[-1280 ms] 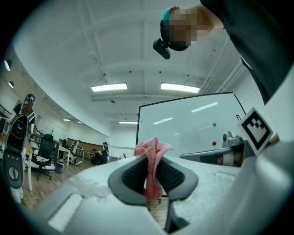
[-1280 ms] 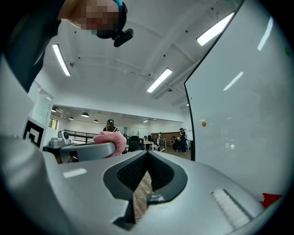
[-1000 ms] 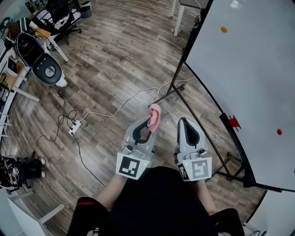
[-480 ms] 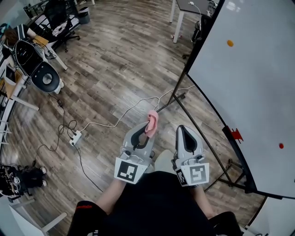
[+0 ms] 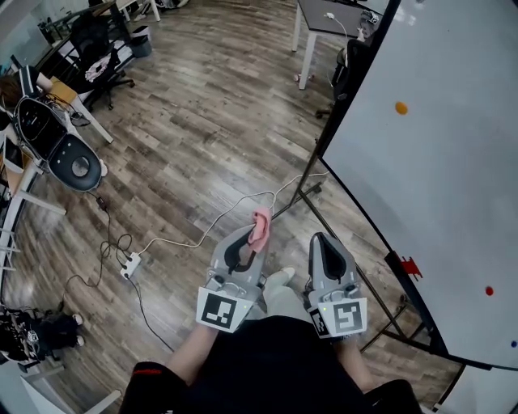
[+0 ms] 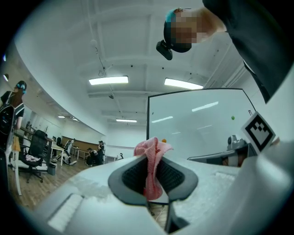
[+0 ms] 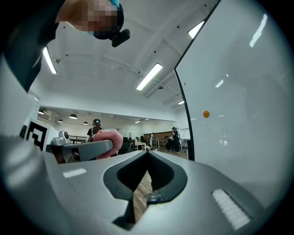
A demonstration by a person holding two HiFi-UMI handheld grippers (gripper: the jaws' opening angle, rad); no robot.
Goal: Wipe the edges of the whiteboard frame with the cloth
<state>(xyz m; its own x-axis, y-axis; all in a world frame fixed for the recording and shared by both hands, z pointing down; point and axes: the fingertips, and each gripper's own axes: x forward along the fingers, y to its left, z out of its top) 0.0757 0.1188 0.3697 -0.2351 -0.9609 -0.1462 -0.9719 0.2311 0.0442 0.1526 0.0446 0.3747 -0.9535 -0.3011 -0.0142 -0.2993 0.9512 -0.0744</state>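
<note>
As we face one whiteboard [image 5: 437,162], the left gripper [image 5: 256,233] fingers clamp one cloth [image 5: 261,223] pointing forward along them; the right gripper [image 5: 322,240] fingers meet, empty.

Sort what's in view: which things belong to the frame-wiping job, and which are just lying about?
Job: pink cloth in the left gripper; whiteboard frame.
Lying about: power strip, white cable, chair, desk, orange magnet.

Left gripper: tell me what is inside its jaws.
A pink cloth is clamped between the shut jaws of the left gripper. Its bunched top sticks out past the jaw ends, and a fold hangs in the opening. The part pinched where the jaws meet is covered.
</note>
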